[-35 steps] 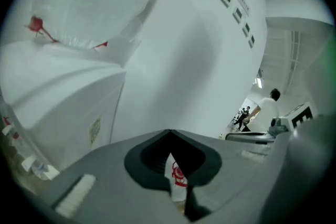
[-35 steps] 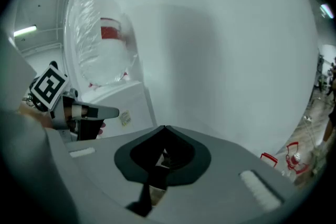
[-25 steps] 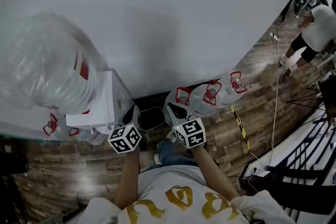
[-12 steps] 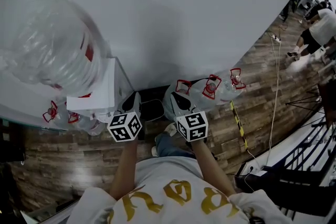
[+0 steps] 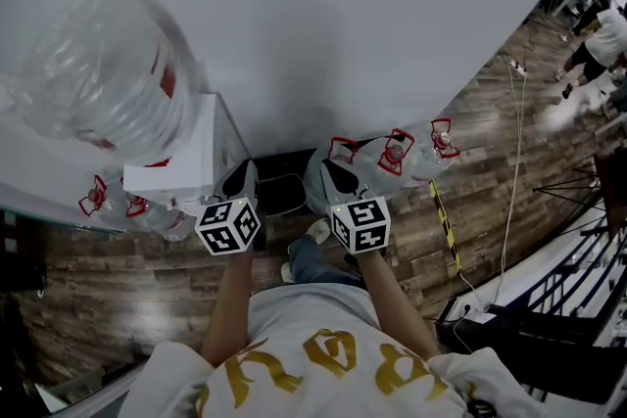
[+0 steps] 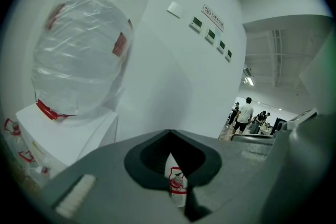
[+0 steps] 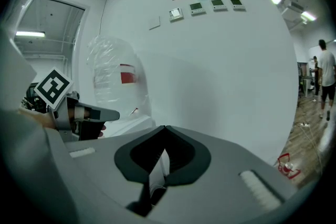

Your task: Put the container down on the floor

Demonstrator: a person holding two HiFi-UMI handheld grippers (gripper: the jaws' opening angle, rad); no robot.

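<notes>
A large clear water container [image 5: 98, 69] wrapped in plastic film, with a red label, sits upside down on a white dispenser [image 5: 181, 166] at the left. It also fills the upper left of the left gripper view as the container [image 6: 84, 44], and stands beyond the other gripper as the container [image 7: 115, 81]. My left gripper [image 5: 240, 183] is shut and empty, just right of the dispenser's front. My right gripper [image 5: 333, 181] is shut and empty beside it. The left gripper [image 6: 169, 135] and right gripper [image 7: 164, 128] both point toward the white wall.
Several clear bottles with red handles [image 5: 392, 162] lie on the wood floor by the wall at the right, and more bottles [image 5: 127, 209] at the dispenser's left. A black tray [image 5: 284, 196] sits below the grippers. A cable [image 5: 509, 171] and people [image 5: 598, 24] are far right.
Both grippers stay shut, side by side, having shifted slightly. The view has tilted a little, and the people at the far right have walked farther away.
</notes>
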